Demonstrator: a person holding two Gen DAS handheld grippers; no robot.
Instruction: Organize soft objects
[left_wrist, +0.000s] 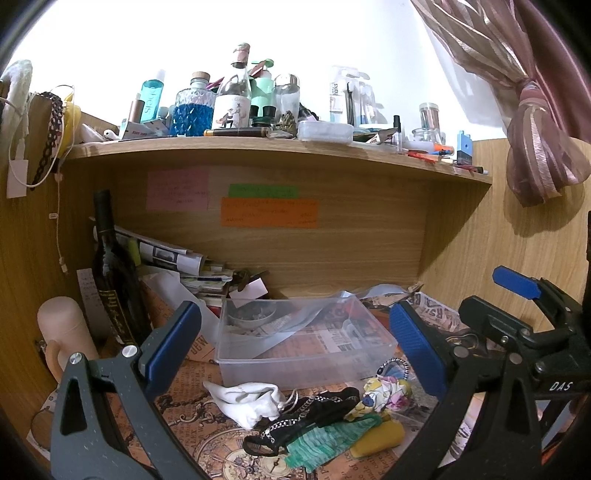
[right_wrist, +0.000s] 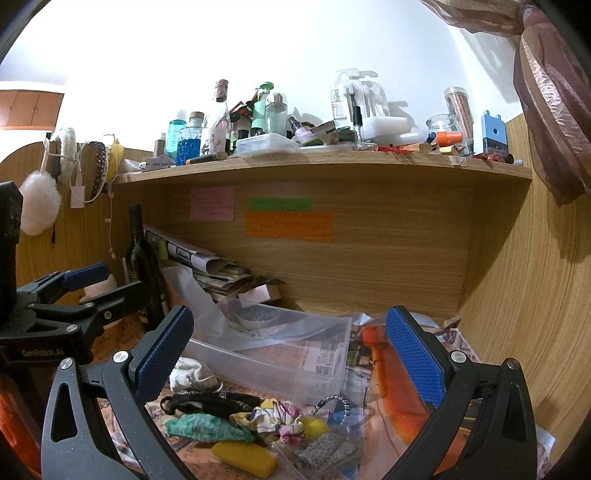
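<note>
Left wrist view shows the clear tub (left_wrist: 303, 343) holding no soft things; the white cloth (left_wrist: 247, 400), black band (left_wrist: 303, 417) and green scrunchie (left_wrist: 328, 439) lie heaped on the desk (left_wrist: 192, 424) before it. Both hand-held grippers, left (left_wrist: 295, 350) and right (right_wrist: 291, 365), hang released. Sorting looks unstarted.

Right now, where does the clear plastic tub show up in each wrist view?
Left wrist: the clear plastic tub sits centre frame between the two blue fingers, just behind the pile of soft items.
Right wrist: the tub is centre-left and seen at an angle, again behind the pile.
Shared landmark: the orange note on the wooden back panel above the tub.
</note>
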